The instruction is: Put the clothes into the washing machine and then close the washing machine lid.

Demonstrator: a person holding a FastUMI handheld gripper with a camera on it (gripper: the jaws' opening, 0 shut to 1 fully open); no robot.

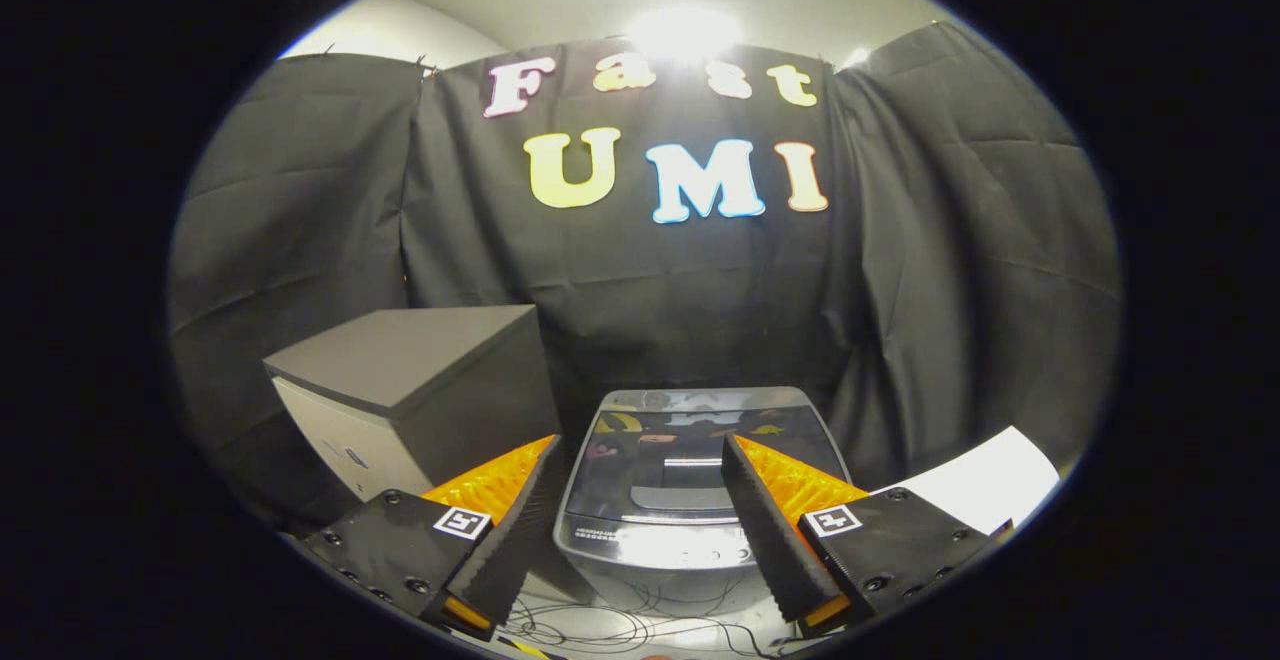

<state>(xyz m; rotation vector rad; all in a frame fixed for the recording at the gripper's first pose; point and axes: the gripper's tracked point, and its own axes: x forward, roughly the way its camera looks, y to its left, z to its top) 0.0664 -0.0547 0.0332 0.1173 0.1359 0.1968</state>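
My gripper (640, 485) is spread wide and holds nothing; I see no cloth between the fingers (770, 530). Below them, loose thin cables (620, 628) lie on the surface in front of the washer (655, 530), and I judge they could snag a fingertip if I drop low on the approach.

Just ahead, framed between the fingers, stands the small washer. Its glossy dark lid (690, 450) appears to lie flat and shut, though the reflections make that hard to read. I cannot spot any clothes from here, so I cannot say whether they are already inside. If they are not, the lid has to come up first, and its slick top gives me little to catch; a slip there could shove the light-looking machine backward.

To the left of the washer sits a box (410, 390) with a dark top, close enough that a wide swing could knock it. To the right lies a white sheet (985, 485). Beyond all hangs the booth's black cloth (950, 290), where an overreach could tangle.
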